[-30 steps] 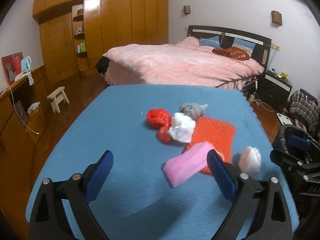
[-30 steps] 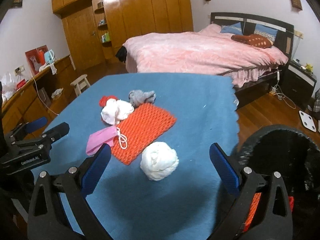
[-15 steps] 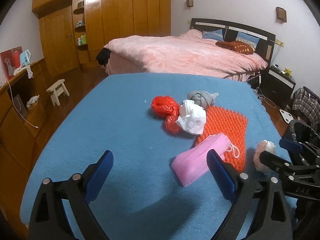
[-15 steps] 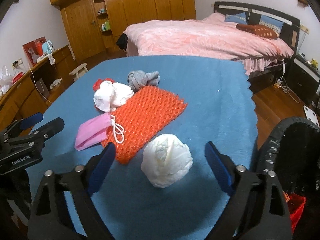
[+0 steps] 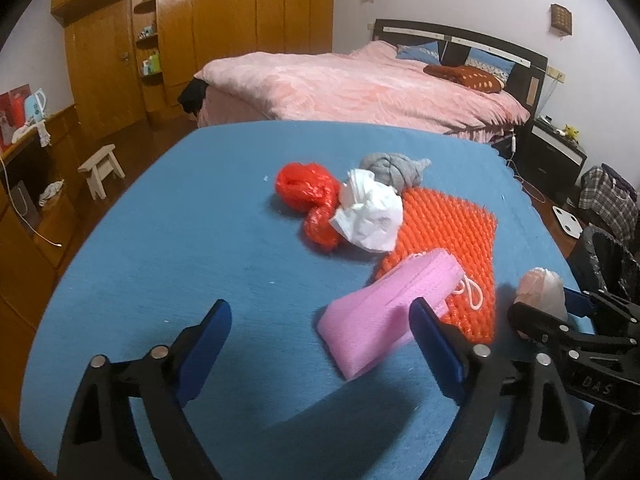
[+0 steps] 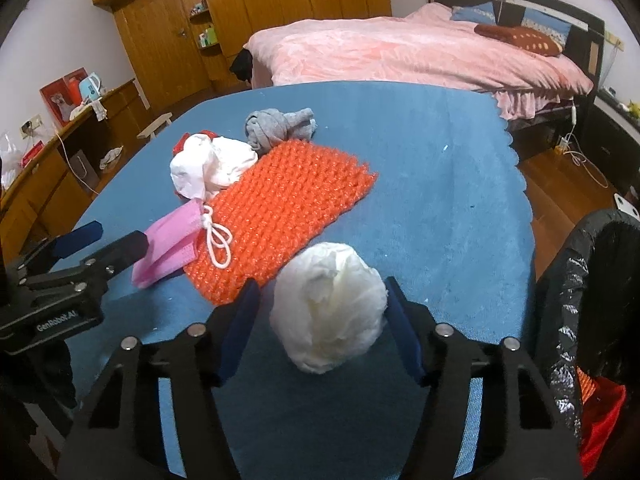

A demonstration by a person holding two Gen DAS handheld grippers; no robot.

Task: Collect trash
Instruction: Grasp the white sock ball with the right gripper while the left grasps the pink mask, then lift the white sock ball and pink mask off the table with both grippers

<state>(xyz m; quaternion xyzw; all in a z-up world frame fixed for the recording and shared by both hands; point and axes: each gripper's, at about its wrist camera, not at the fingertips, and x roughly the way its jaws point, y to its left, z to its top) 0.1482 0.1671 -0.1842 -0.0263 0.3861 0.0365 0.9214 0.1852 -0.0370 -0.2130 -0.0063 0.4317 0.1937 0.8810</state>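
Two claws low over the blue surface (image 5: 180,240), both angled downward.

Right claw (image 6: 320,286): released, jaws just closing in. White crumpled wad (image 6: 328,312) between the blue fingers. Right finger (image 6: 400,328) at the wad's edge; left finger (image 6: 240,324) just beside it, narrow gap visible. No firm squeeze evident. Wad resting on the surface, near the front right corner, just beside the orange knitted mat (image 6: 288,208).

Left claw (image 5: 320,308): released, spread wide, jaws just narrowing slightly. Pink face mask (image 5: 384,320) lying partly between the fingers, close against the right finger (image 5: 436,348), well apart from the left finger (image 5: 204,344). Mask flat on the surface, its far end and white ear loops overlapping the near edge of the mat.

Remaining trash, grouped at the far left corner of the mat:
- white crumpled paper (image 5: 372,216), touching the mat;
- red plastic bag (image 5: 308,192), left of the paper, touching it;
- grey rolled cloth (image 5: 394,168), behind the paper.

Black-lined bin (image 6: 592,280) off the right edge of the surface, red and orange material visible inside. Pink bed (image 5: 360,84) beyond the surface.
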